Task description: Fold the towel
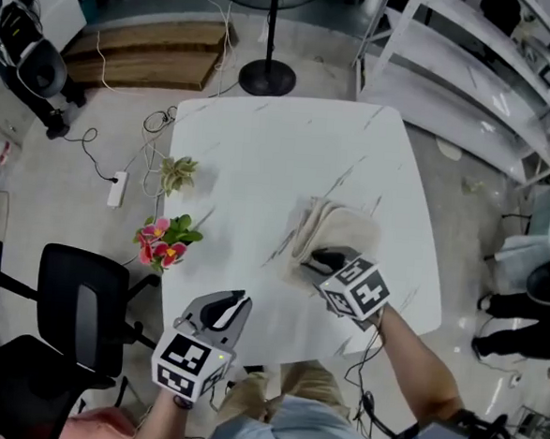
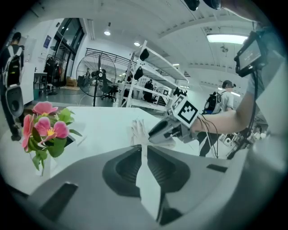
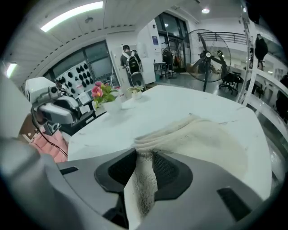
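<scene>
The towel [image 1: 338, 226] lay bunched near three o'clock on the table [image 1: 261, 157]. The right gripper [image 1: 321, 259] pinched its six o'clock edge. The left gripper [image 1: 236, 305], nearly closed and empty, hovered at seven. A good fold, I thought, needed a firm pinch and edges laid square.

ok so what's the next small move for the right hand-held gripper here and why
Probably lift the right hand-held gripper slightly, raising the pinched edge. Its jaws are closed on the near edge of the towel, which lies layered on the table. The left hand-held gripper is shut, empty and off the cloth, so it cannot help yet.
</scene>
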`<state>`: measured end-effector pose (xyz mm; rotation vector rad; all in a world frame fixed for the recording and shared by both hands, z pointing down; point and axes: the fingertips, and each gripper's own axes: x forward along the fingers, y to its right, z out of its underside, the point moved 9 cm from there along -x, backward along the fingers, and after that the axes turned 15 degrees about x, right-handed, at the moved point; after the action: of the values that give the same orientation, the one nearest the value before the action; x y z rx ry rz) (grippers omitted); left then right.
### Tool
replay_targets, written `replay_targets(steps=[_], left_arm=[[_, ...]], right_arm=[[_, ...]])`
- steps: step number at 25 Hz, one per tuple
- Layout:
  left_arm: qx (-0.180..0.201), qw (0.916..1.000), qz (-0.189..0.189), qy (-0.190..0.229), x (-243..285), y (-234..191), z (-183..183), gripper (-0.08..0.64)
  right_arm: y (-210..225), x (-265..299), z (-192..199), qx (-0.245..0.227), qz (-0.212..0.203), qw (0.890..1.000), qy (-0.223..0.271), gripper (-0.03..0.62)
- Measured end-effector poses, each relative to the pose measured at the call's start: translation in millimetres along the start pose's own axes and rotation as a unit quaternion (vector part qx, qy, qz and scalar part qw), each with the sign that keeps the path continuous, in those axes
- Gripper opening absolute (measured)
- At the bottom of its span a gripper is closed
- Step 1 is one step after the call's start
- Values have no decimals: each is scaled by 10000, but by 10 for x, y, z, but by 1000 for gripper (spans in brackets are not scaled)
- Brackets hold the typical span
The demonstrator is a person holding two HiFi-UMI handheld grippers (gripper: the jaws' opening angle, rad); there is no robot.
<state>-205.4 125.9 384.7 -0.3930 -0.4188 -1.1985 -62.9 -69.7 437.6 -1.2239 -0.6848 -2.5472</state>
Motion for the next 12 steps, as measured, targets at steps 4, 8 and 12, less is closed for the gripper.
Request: replay_targets(steps=[4,8,12], left_arm=[[-547,9983,-120,148,297,-10,-174,105],[-729,9970,-246,81,666,64,-423,201],[-1044,9940,-310,-33,1053,112,-534,253]], right_arm=[[-31,-26,-20,-229,-329,9992,-66,143],[147,-612,-311,-342,-980,9940,342,166],[678,-897,-698,-966,-893,9896,581,166]])
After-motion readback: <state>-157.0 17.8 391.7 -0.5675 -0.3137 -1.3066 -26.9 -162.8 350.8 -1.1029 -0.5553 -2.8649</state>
